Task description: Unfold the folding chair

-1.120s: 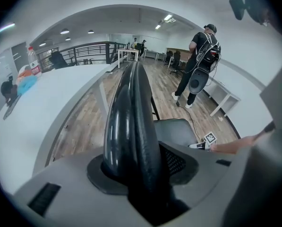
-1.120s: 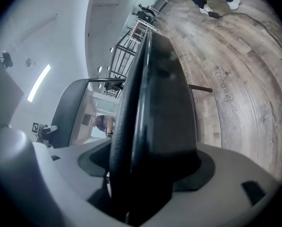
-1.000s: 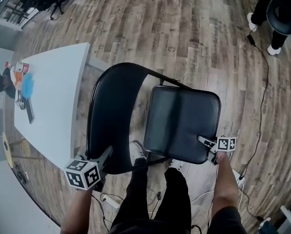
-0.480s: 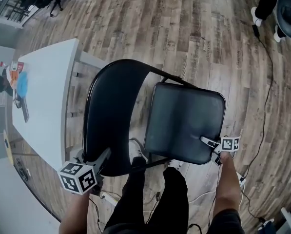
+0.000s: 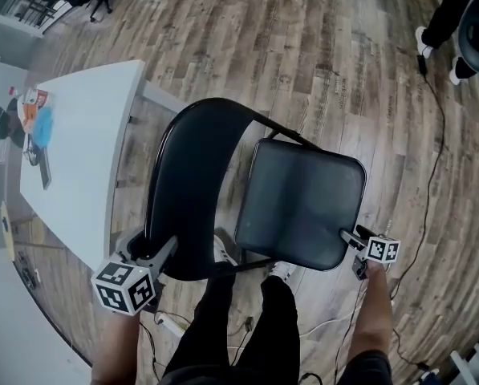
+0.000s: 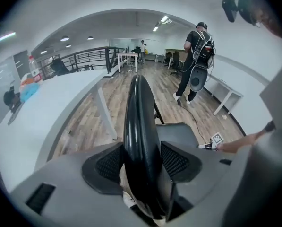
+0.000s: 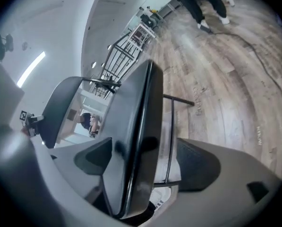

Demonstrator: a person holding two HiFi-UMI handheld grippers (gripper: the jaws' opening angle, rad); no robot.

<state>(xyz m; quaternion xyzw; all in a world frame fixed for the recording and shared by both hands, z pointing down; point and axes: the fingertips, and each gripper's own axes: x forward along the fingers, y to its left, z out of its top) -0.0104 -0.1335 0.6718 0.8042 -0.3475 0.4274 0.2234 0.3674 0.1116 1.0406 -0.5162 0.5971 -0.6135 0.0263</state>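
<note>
A black folding chair stands on the wood floor, its curved backrest (image 5: 191, 183) at the left and its padded seat (image 5: 303, 203) lying flat at the right. My left gripper (image 5: 155, 251) straddles the backrest's near top edge (image 6: 138, 122). Its jaws are opening and the pads (image 6: 107, 164) stand close on either side. My right gripper (image 5: 353, 237) is at the seat's near right corner. The seat edge (image 7: 136, 126) lies between its opening jaws, with a clear gap to the right pad (image 7: 197, 164).
A white table (image 5: 79, 151) with small items (image 5: 38, 127) stands left of the chair. A black cable (image 5: 436, 159) runs over the floor at the right. A person (image 5: 456, 22) stands at the far right. My own legs (image 5: 239, 319) are just behind the chair.
My right gripper has slid back toward me along the seat's near right corner. The left gripper stays at the backrest's top edge.
</note>
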